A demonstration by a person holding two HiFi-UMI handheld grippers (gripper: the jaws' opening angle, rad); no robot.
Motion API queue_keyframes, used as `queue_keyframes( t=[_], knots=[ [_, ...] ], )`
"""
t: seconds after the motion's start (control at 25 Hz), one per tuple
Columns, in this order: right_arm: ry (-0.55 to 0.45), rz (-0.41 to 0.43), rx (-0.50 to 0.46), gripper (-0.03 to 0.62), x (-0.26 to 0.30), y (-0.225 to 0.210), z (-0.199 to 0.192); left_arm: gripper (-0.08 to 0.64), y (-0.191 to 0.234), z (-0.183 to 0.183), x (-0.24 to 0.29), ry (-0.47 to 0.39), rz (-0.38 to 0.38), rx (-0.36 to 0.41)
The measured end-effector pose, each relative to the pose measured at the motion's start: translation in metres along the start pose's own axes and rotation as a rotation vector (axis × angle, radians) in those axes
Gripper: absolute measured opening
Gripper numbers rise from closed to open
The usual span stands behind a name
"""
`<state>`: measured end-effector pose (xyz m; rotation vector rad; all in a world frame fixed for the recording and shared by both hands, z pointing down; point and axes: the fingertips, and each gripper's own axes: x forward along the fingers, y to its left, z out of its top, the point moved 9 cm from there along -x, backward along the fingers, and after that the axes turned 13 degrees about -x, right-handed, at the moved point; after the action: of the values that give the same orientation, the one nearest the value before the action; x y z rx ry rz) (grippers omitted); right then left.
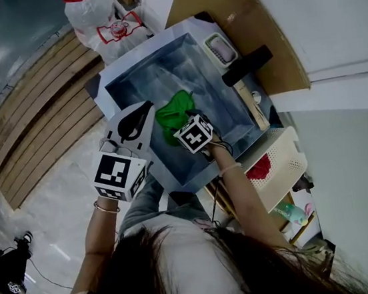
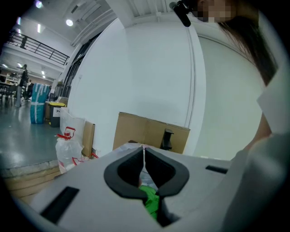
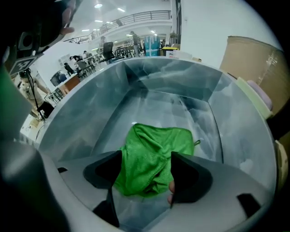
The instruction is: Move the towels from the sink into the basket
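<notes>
Green towel (image 3: 154,140) lies crumpled on the floor of the sink (image 3: 149,88). Its long axis runs along the basin, away from my right gripper (image 3: 147,157), and the flatter far edge has a small loop at its right corner. My right jaws stand wide apart, straddling the bunched near end. My left gripper (image 2: 144,152) hovers over the sink's near rim, jaws closed together on nothing.

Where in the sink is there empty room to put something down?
The far half of the sink floor is bare, between the green towel and the back wall. The near middle is crowded: the towel lies there with the right tool open over it. The basket has room beside its red towel.
</notes>
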<state>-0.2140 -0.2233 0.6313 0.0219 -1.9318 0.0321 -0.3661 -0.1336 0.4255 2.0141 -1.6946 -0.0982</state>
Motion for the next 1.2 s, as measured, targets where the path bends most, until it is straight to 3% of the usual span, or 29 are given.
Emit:
queue_keyframes(
  t=[0.4, 0.68, 1.2],
  knots=[
    [0.008, 0.036, 0.166, 0.348, 0.024, -0.014, -0.011, 0.011, 0.012, -0.004, 0.0, 0.008, -0.001, -0.028],
    [0.01, 0.017, 0.204, 0.341, 0.028, -0.012, -0.01, 0.011, 0.013, -0.012, 0.002, 0.017, -0.01, -0.048],
    [-0.02, 0.051, 0.311, 0.151, 0.025, -0.003, -0.011, 0.011, -0.003, -0.02, -0.001, 0.032, -0.012, -0.047]
  ],
)
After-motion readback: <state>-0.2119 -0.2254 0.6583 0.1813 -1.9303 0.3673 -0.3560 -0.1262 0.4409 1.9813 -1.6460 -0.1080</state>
